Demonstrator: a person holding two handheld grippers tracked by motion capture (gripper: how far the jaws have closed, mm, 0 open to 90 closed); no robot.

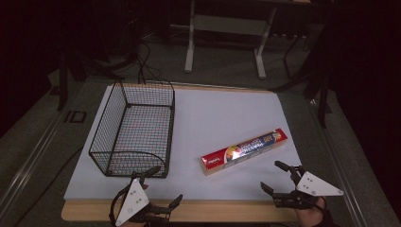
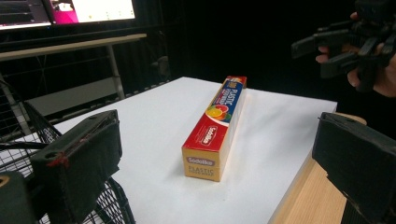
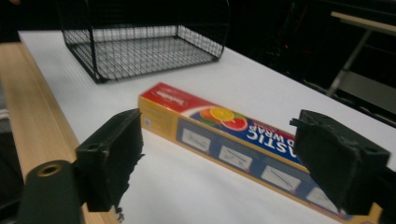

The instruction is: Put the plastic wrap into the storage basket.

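A long red-and-yellow plastic wrap box (image 1: 243,151) lies flat on the white table sheet, right of centre. My left gripper (image 1: 166,184) hovers open over the front edge, just in front of the wire basket (image 1: 132,127). My right gripper (image 1: 271,176) is open too, a short way in front of the box's right half. In the left gripper view the box (image 2: 219,126) lies end-on, ahead of the wide-apart jaws, with the right gripper (image 2: 336,46) farther off. In the right gripper view the box (image 3: 243,135) runs across just beyond the open jaws, which hold nothing.
The black wire basket (image 3: 140,51) stands empty on the sheet's left side, its long side running away from me. A bare wooden strip (image 1: 213,210) edges the table front. Beyond the table stands a white desk frame (image 1: 227,28) on a dark floor.
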